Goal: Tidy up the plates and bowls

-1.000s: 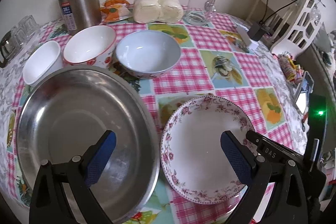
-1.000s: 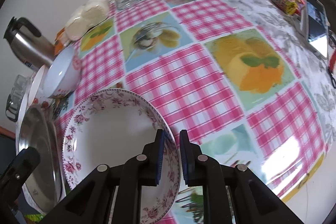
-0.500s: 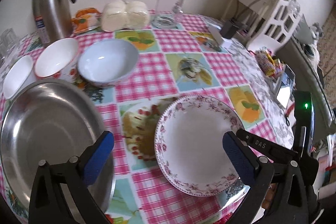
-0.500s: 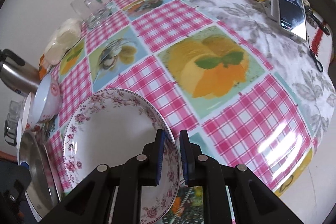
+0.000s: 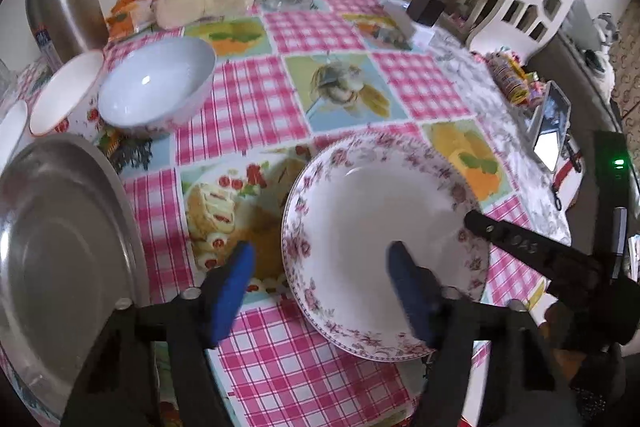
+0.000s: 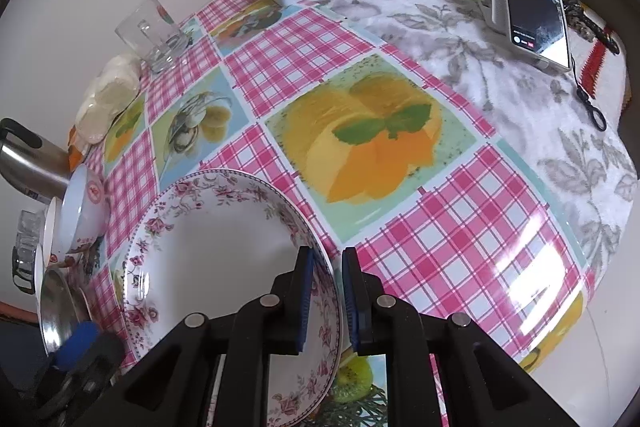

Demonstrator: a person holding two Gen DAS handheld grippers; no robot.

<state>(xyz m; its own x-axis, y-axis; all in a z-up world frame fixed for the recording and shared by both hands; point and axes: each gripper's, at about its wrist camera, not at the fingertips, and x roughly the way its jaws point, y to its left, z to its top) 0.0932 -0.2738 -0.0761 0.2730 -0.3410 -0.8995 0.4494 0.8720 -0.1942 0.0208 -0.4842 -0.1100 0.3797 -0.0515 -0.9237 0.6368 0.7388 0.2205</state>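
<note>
Right claw (image 6: 324,301) clamped on floral plate (image 5: 372,227) rim, plate empty; left claw (image 5: 320,291) closing, straddling plate's near edge, no longer over steel basin (image 5: 60,247), now to its left

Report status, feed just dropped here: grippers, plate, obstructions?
Right gripper shut on floral plate rim. Left gripper closing astride opposite rim, not gripping. Steel basin close left.

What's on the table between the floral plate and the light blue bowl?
Nothing stands there: in the left wrist view only bare tablecloth separates the floral plate from the light blue bowl.
</note>
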